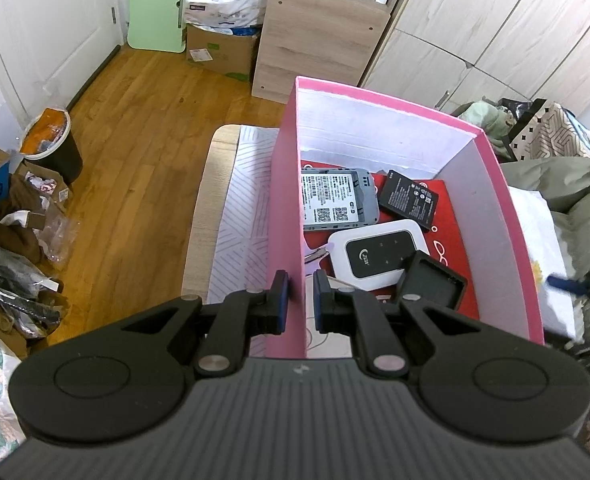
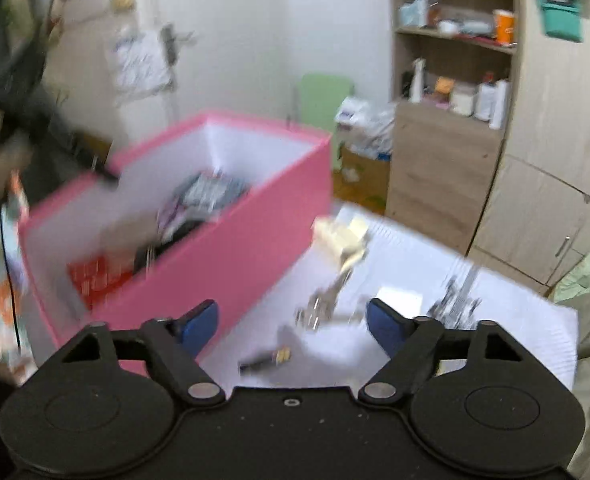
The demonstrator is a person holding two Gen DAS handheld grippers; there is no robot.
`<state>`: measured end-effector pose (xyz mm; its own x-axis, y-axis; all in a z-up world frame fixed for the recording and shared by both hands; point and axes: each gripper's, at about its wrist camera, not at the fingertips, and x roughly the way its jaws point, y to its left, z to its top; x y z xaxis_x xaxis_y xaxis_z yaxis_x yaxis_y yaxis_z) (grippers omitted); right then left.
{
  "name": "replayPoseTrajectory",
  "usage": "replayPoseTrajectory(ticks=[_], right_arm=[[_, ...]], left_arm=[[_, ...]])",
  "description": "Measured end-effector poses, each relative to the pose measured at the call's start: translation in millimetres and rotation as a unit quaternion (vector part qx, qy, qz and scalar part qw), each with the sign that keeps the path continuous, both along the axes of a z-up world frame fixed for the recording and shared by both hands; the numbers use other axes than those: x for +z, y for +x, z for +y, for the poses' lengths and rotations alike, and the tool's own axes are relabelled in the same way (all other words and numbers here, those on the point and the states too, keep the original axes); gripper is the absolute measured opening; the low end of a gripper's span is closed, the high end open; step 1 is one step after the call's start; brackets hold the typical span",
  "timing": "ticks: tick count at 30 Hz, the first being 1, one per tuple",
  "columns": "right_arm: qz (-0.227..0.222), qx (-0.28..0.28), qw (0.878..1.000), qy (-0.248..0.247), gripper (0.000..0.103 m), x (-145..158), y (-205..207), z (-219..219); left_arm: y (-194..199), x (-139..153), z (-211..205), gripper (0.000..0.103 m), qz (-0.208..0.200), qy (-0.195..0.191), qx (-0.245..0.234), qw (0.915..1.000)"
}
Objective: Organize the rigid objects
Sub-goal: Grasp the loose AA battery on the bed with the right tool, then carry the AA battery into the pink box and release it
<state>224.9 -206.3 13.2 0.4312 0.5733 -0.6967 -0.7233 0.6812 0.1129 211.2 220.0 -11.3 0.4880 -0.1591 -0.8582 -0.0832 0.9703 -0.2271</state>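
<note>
While your left gripper (image 1: 300,298) pinches the near wall of the pink box (image 1: 375,98), your right gripper (image 2: 292,322) hangs open and empty over the white mat (image 2: 515,320). Inside the box lie a white router (image 1: 379,254), a grey case (image 1: 337,200) and a black battery (image 1: 409,199). Small blurry metal bits (image 2: 319,308) sit on the mat beside the box.

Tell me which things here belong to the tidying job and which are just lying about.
Job:
- pink box, clamped by left hand-held gripper
- white device, black battery inside
- keys near open right hand-held gripper

Lying about:
- cardboard box
- bin
</note>
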Motion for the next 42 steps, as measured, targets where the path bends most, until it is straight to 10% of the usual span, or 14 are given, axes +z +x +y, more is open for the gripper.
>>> replayPoseTrajectory(ticks=[7, 21, 37, 42], right_arm=[[-0.006, 0.086, 0.995, -0.046, 0.069, -31.1, -11.4, 18.2], [0.033, 0.064, 0.997, -0.037, 0.048, -53.5, 5.2, 28.6], [-0.062, 0.028, 0.997, 0.018, 0.048, 55.7, 3.5, 38.7], [-0.019, 0.047, 0.997, 0.054, 0.048, 80.5, 17.2, 68.3]], left_arm=[[1.2, 0.9, -3.1, 0.01, 0.003, 0.009, -0.001, 1.0], [-0.1, 3.6, -18.3, 0.01, 0.001, 0.061, -0.034, 0.9976], [-5.0, 8.0, -34.0, 0.01, -0.002, 0.119, -0.071, 0.9903], [-4.7, 7.3, -35.6, 0.009, 0.003, 0.127, -0.075, 0.989]])
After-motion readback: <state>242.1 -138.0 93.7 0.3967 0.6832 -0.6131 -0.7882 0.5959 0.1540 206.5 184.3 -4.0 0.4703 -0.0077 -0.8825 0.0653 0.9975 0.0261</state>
